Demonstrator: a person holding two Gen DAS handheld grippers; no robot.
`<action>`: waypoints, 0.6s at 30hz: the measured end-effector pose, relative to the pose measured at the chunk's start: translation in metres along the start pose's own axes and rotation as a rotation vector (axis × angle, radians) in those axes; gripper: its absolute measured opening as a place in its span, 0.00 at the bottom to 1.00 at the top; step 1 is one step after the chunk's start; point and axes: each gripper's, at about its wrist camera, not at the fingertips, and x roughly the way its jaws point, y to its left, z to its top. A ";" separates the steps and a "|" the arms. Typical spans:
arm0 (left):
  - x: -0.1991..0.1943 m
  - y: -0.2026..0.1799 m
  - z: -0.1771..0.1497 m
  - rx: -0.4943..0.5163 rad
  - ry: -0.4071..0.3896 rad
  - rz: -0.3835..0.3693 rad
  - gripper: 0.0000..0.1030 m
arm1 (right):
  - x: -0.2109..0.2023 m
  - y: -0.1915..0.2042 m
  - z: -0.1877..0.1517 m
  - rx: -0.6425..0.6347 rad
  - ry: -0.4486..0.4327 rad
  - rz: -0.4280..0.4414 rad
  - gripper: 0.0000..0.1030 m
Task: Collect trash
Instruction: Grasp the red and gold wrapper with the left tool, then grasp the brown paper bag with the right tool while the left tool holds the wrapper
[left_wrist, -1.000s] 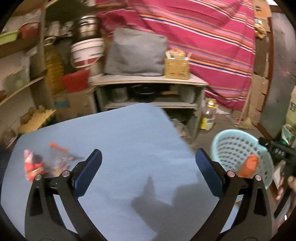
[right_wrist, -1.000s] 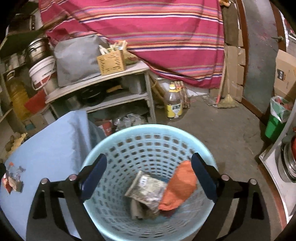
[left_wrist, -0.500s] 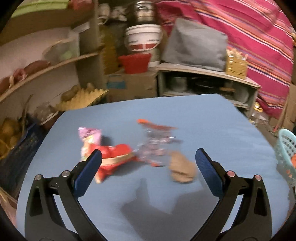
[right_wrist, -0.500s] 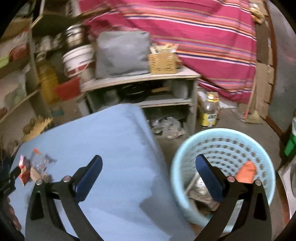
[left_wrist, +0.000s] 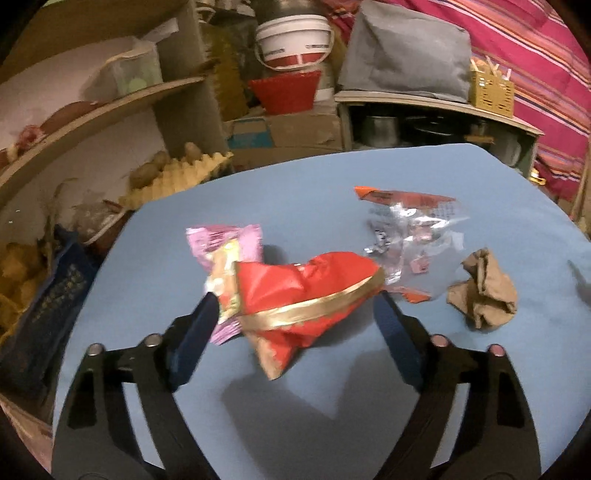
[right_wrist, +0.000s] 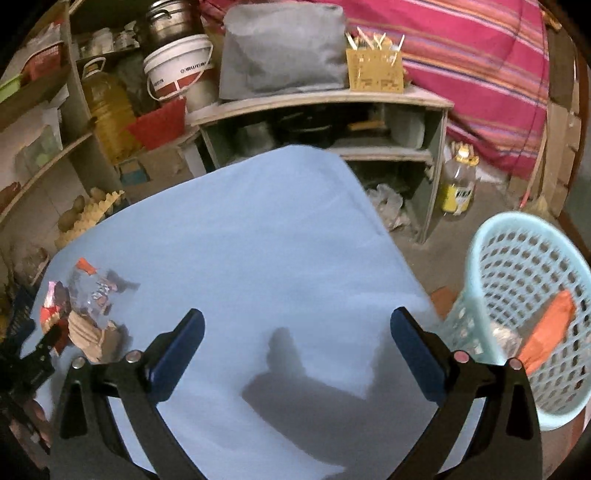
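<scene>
Left wrist view: left gripper (left_wrist: 293, 304), jaws closing, straddled a red snack bag with a gold band (left_wrist: 303, 295); whether the pads had yet pressed on it could not be told. A pink wrapper (left_wrist: 227, 251) lay partly under the bag's left edge, touching the left finger (left_wrist: 199, 325). A clear plastic wrapper with orange trim (left_wrist: 410, 229) lay just beyond the bag, and a crumpled brown paper wad (left_wrist: 484, 291) lay to the right, apart from the gripper. All four items rested on the blue desk (left_wrist: 332, 177).

Right wrist view: right gripper (right_wrist: 297, 332), jaws spread wide with nothing between them, hung over a bare part of the desk. A light blue perforated basket (right_wrist: 524, 280) stood on the floor off the desk's right edge, holding an orange wrapper (right_wrist: 550, 332) and a silvery packet (right_wrist: 504, 338). The trash cluster showed at the desk's far left.
</scene>
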 end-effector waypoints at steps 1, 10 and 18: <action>0.004 -0.002 0.001 0.010 0.012 -0.015 0.70 | 0.002 0.002 0.000 0.010 0.006 0.010 0.96; 0.009 0.010 0.000 -0.050 0.050 -0.088 0.36 | 0.005 0.033 -0.007 -0.077 0.003 0.002 0.96; -0.027 0.024 0.000 -0.085 0.015 -0.066 0.36 | 0.002 0.086 -0.025 -0.217 0.004 0.057 0.96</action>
